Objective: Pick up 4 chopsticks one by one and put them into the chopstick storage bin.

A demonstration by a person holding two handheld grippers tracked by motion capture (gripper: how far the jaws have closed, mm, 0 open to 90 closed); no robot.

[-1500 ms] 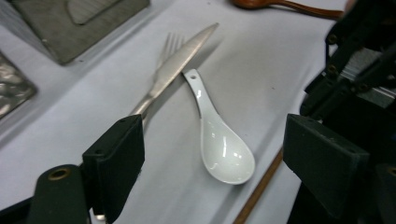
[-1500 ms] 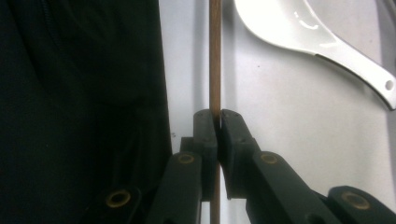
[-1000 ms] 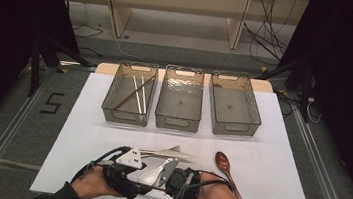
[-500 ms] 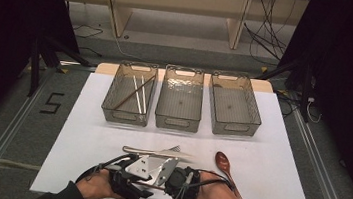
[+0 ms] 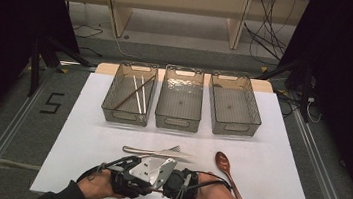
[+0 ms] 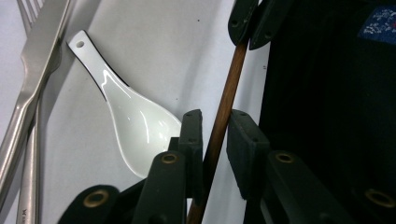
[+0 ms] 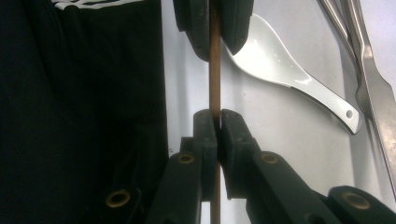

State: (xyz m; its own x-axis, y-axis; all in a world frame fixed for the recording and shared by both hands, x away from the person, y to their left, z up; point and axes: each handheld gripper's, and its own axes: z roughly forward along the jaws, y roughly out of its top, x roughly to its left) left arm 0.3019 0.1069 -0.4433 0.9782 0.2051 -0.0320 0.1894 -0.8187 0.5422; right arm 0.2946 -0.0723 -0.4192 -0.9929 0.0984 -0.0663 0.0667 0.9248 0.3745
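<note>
Handover step: right gripper (image 7: 218, 122) clamped on brown chopstick (image 7: 215, 65); left gripper (image 6: 215, 128) fingers just closing around it, slight gap remaining. Next: secure left grip, then release right.

R gripper (image 7: 215, 122) clamped on brown stick (image 7: 215, 65); L gripper (image 7: 212, 28) round it farther up; white spoon (image 7: 289, 70) beside.

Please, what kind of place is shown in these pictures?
Probably a lab bench set up for recording handling work, not a kitchen. A white table stands between dark curtains, with loose cables on the floor behind, three clear bins in a row, and a floor mark "5".
</note>
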